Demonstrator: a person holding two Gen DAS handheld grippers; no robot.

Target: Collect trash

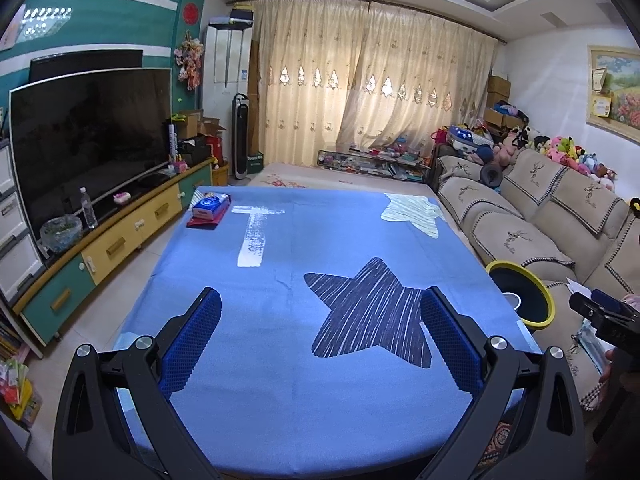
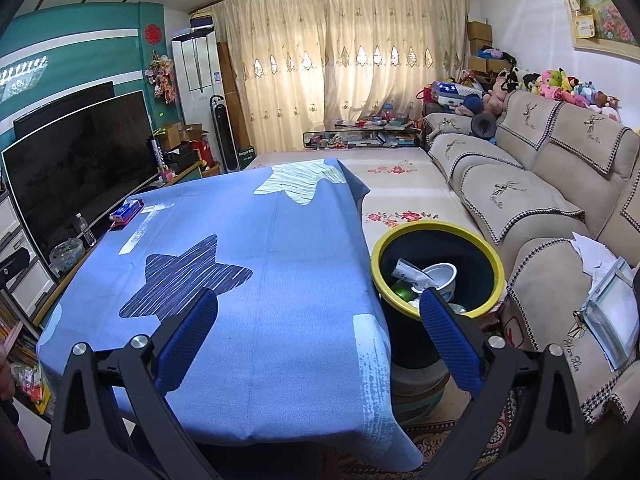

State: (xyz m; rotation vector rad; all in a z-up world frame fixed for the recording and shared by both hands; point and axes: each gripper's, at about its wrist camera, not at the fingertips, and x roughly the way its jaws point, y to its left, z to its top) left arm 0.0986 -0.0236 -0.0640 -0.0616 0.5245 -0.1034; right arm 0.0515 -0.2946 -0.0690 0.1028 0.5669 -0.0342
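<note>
I hold both my left claw (image 1: pixel 320 320) and right claw (image 2: pixel 318 320) apart and empty over the table (image 1: pixel 280 400), because the trash seems already inside the bin (image 2: pixel 496 276).

Left gripper (image 1: pixel 320 312), right gripper (image 2: pixel 318 312): black frames, silver screws, blue textured jaws.

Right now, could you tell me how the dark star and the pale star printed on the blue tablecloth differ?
The dark star is navy with light streaks and lies near the grippers; the pale star is cream-white and sits at the far edge, by the folded corner. Both are streaky star prints on the same tablecloth.
</note>
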